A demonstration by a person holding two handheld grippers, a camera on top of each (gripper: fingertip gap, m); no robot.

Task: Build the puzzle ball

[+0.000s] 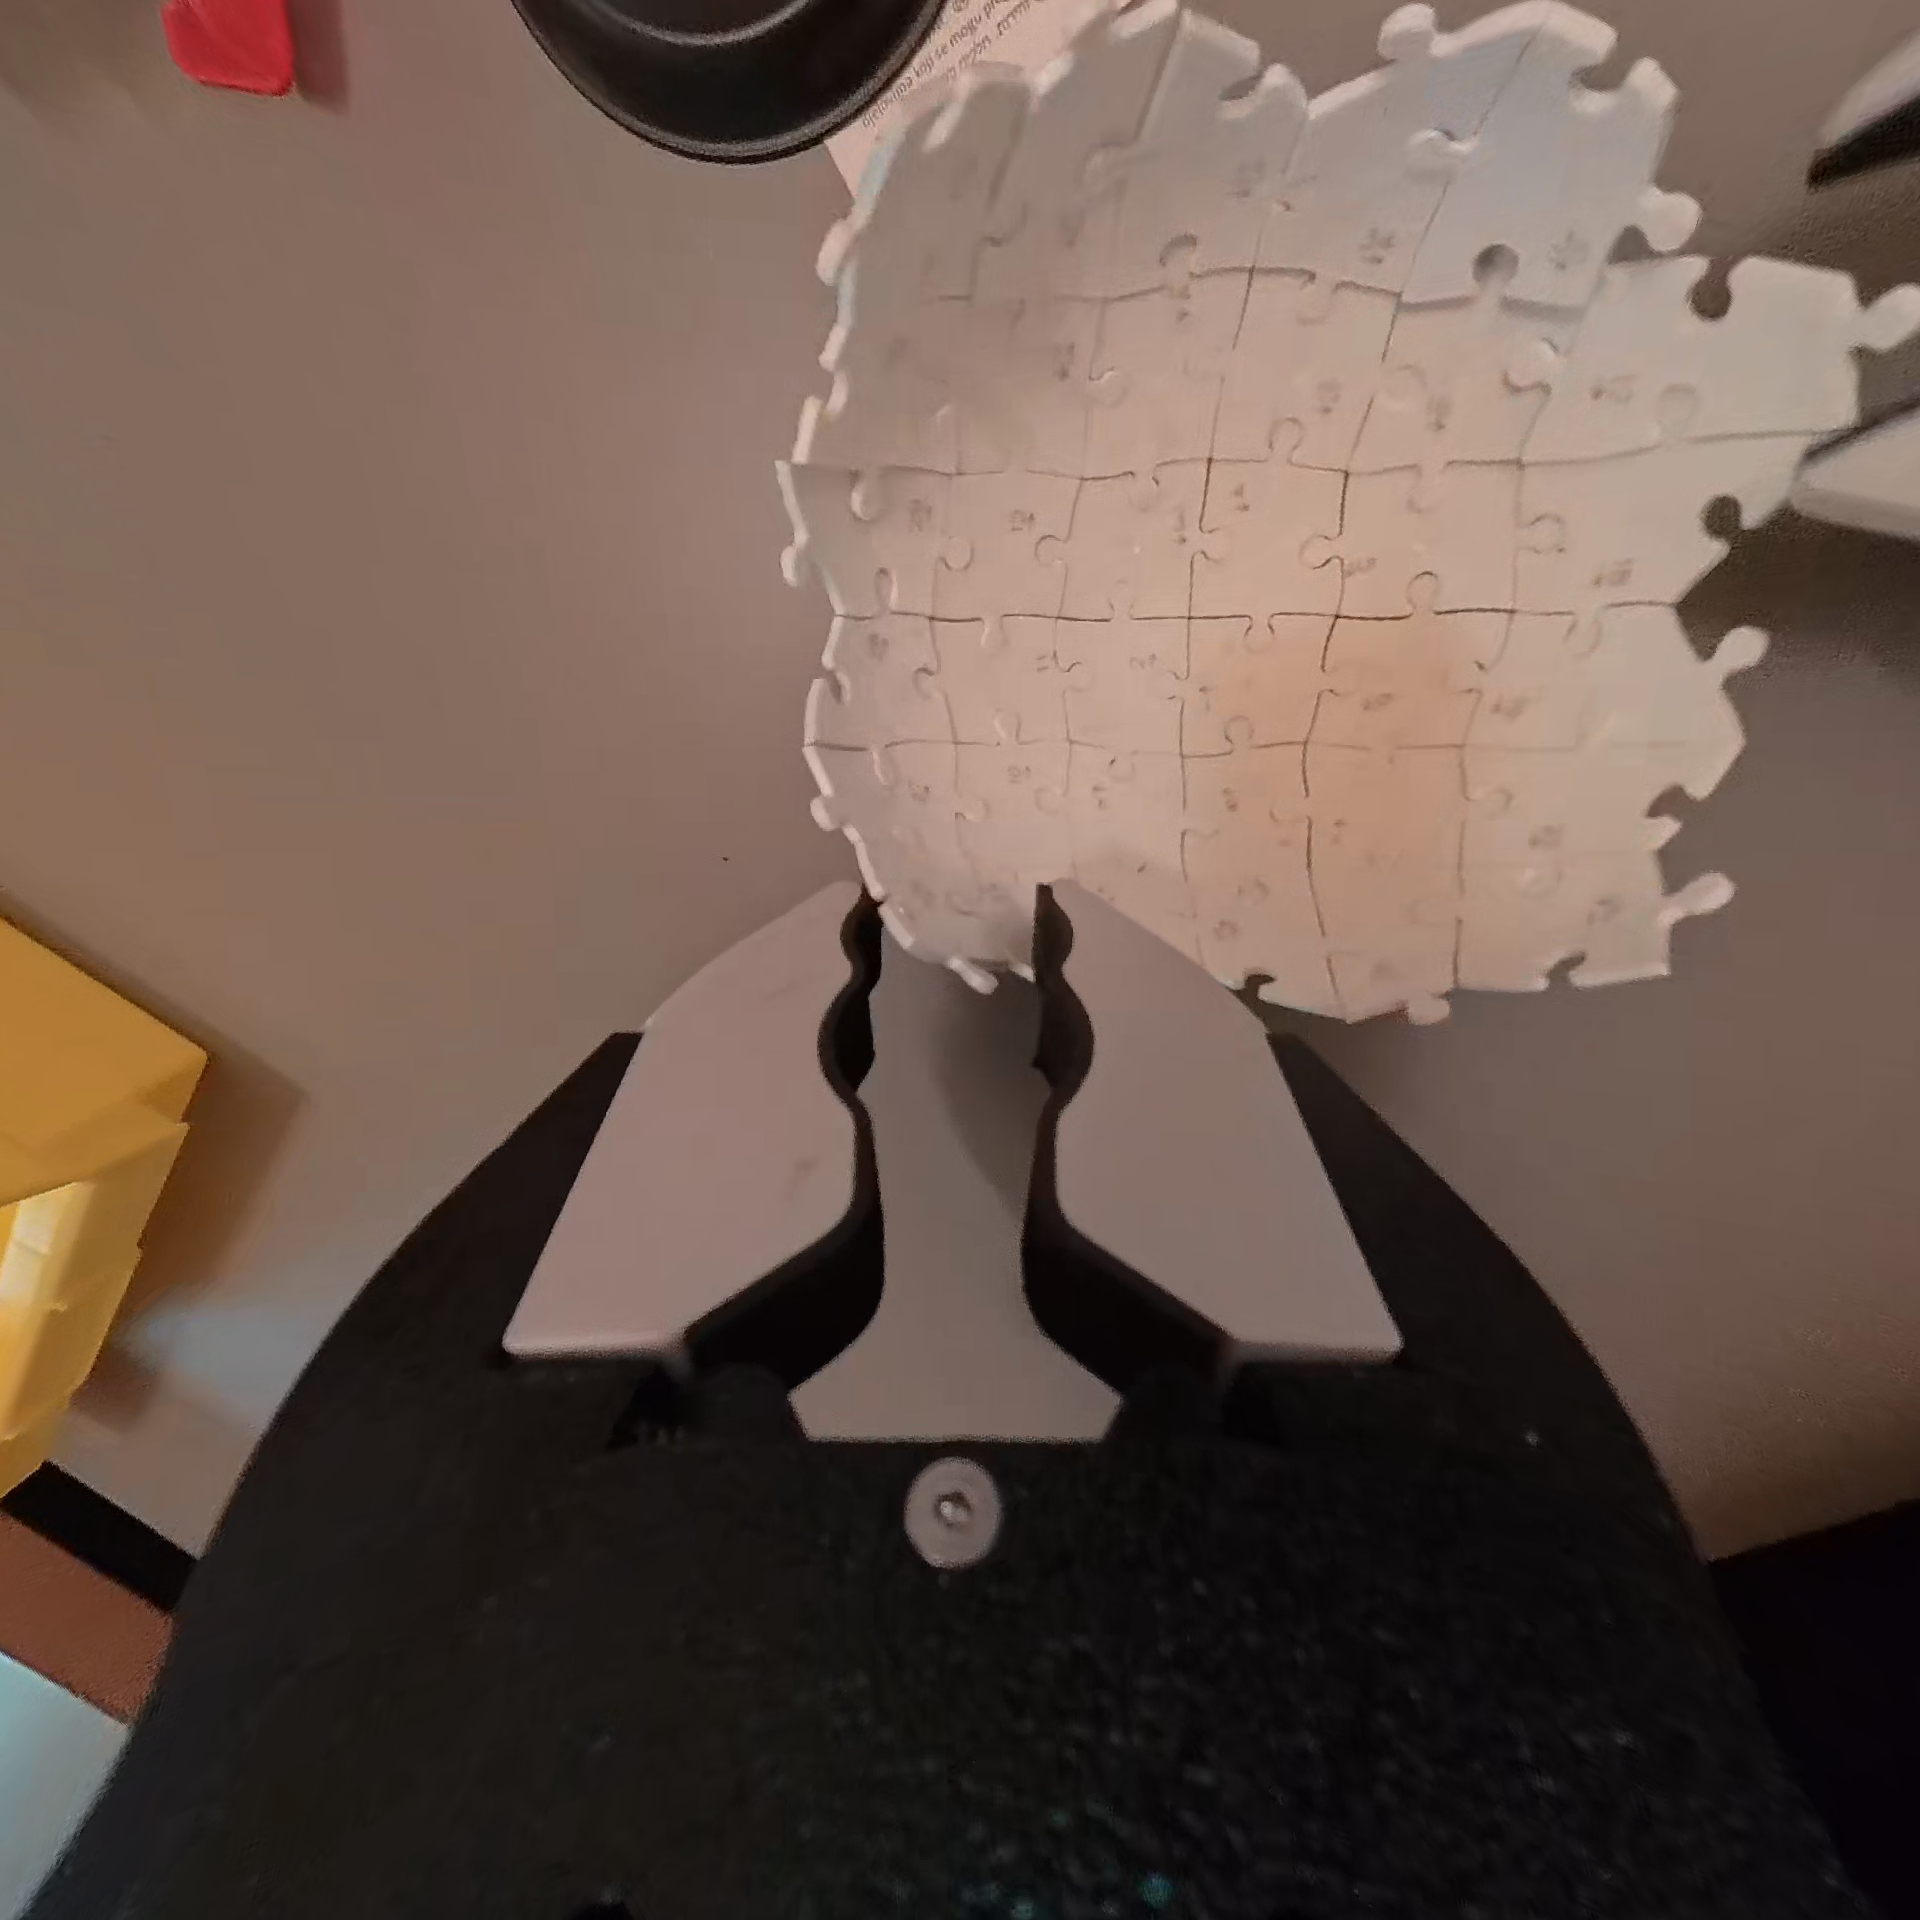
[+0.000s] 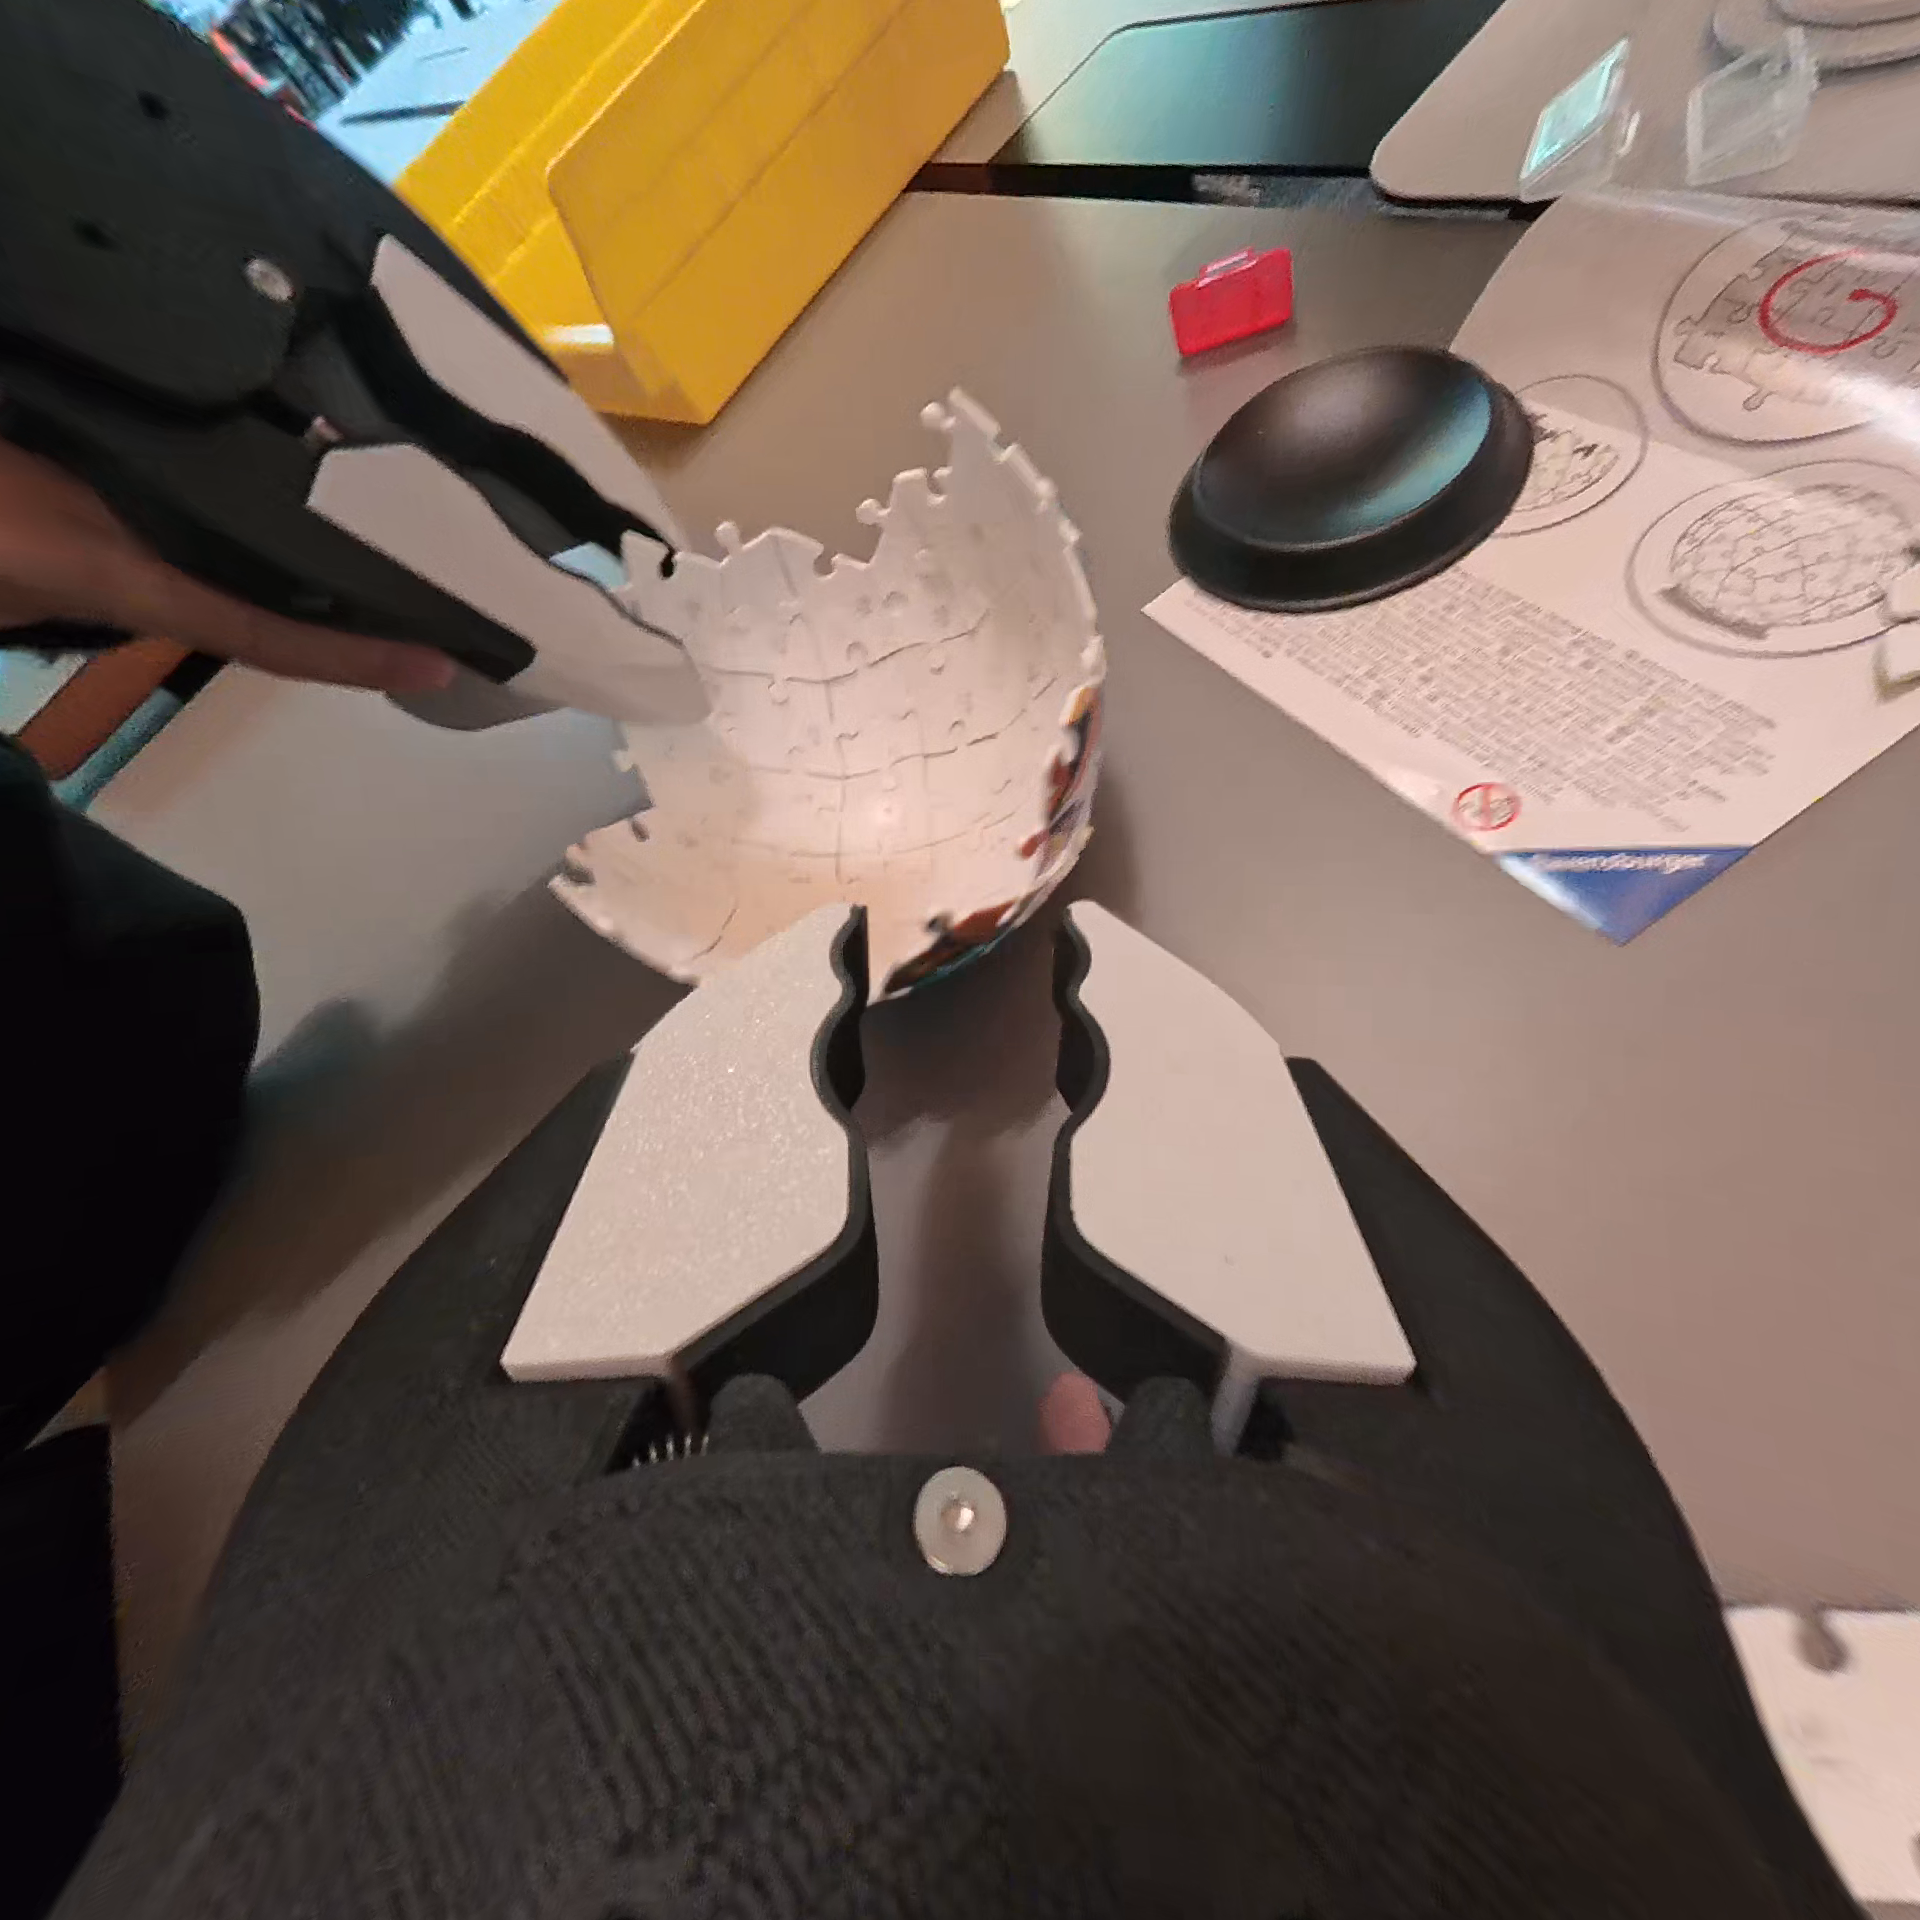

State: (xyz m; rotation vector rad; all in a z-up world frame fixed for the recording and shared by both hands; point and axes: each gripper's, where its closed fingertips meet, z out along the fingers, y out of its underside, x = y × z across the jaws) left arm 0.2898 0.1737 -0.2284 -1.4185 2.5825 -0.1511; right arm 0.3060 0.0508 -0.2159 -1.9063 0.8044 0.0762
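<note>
The left gripper (image 2: 665, 623) is closed on the jagged rim of the half-built puzzle ball (image 2: 883, 717), one finger inside the white bowl and one outside, and holds the shell near the middle of the grey worktop (image 2: 1299, 935); whether the shell's underside touches the worktop cannot be told. In the left wrist view the same shell (image 1: 1247, 582) fills the upper right, its pale numbered inner face toward the camera and its rim between the jaws. The right gripper (image 2: 961, 925) stands half open and empty, its tips just beside the shell's printed lower edge. To do this step well, the left grip should probably stay firm but light on the rim so the joined pieces do not buckle apart, while the right gripper fetches the next piece and presses it squarely into an open notch with the shell steadied against the push. By count: one partial shell, two grippers, one black dome-shaped stand (image 2: 1351, 488) resting on one printed instruction sheet (image 2: 1558, 675) toward the right edge, one small red piece (image 2: 1231, 301) and one yellow bin (image 2: 717, 197) toward the far edge. No loose puzzle pieces can be clearly made out.
</note>
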